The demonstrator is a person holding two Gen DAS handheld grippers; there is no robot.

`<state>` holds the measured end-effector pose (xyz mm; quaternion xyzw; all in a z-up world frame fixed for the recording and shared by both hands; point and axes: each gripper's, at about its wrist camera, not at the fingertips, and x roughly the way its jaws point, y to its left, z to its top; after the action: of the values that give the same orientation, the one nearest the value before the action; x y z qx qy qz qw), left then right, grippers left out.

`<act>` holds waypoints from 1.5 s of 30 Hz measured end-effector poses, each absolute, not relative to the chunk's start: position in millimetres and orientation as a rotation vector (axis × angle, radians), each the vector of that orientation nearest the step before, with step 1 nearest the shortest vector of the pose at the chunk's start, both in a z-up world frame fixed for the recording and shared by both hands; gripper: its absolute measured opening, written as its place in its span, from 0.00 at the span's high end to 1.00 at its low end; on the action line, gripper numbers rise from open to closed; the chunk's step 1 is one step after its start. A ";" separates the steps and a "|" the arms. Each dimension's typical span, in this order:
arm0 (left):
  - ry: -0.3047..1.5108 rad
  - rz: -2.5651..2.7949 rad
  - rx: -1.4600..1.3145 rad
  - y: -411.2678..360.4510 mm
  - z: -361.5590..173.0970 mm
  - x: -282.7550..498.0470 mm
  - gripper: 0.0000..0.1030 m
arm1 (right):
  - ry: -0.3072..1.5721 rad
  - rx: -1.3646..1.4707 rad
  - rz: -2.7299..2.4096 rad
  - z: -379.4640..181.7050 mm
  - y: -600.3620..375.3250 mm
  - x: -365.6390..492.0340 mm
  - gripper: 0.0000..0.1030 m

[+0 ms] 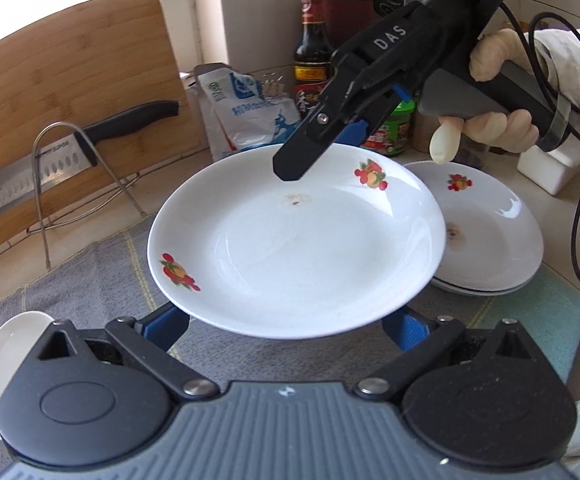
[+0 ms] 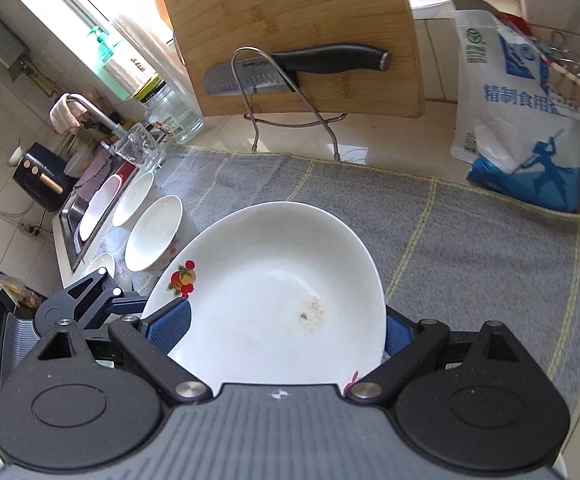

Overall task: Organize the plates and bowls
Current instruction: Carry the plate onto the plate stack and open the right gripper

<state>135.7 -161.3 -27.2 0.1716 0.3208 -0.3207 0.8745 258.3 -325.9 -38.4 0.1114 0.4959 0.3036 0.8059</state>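
You have one white plate [image 1: 295, 248] with fruit prints lifted above the grey towel [image 1: 90, 280], and both grippers meet on it. Your left gripper [image 1: 286, 330] has its blue fingers [image 1: 168, 322] spread wide at the plate's near rim, one at each side; whether they actually press it, you cannot tell. Your right gripper [image 1: 309, 148] reaches over the plate's far rim, and in its own view its fingers [image 2: 170, 322] also stand apart on either side of the plate [image 2: 274, 300].

Just beyond the held plate, on its right in the left wrist view, sits a stack of at least two more plates [image 1: 493, 232]; the held plate covers the stack's near edge.

In the right wrist view you can count three bowls [image 2: 152, 234] left of the plate, toward the sink [image 2: 70, 216].

Behind the plate on the tabletop stand one bamboo cutting board [image 2: 297, 32] and one knife [image 2: 297, 68] in a wire rack [image 2: 290, 92], one salt bag [image 2: 525, 120], and one dark sauce bottle [image 1: 310, 40].
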 end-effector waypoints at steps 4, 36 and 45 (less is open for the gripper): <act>0.660 -0.716 0.378 -168.6 -24.5 128.5 0.01 | 1.044 0.257 0.603 -34.9 -337.3 241.1 0.04; 0.655 -1.086 0.517 -207.3 -41.2 127.8 0.01 | 1.000 0.442 0.242 -53.7 -419.3 117.4 0.04; 0.638 -1.088 0.536 -219.0 -43.6 129.0 0.01 | 1.011 0.453 0.212 -63.0 -429.4 109.6 0.04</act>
<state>129.0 -219.0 -43.6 0.2473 0.2946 -0.5024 0.7744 109.6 -429.4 -63.0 0.2147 0.4791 0.1006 0.8451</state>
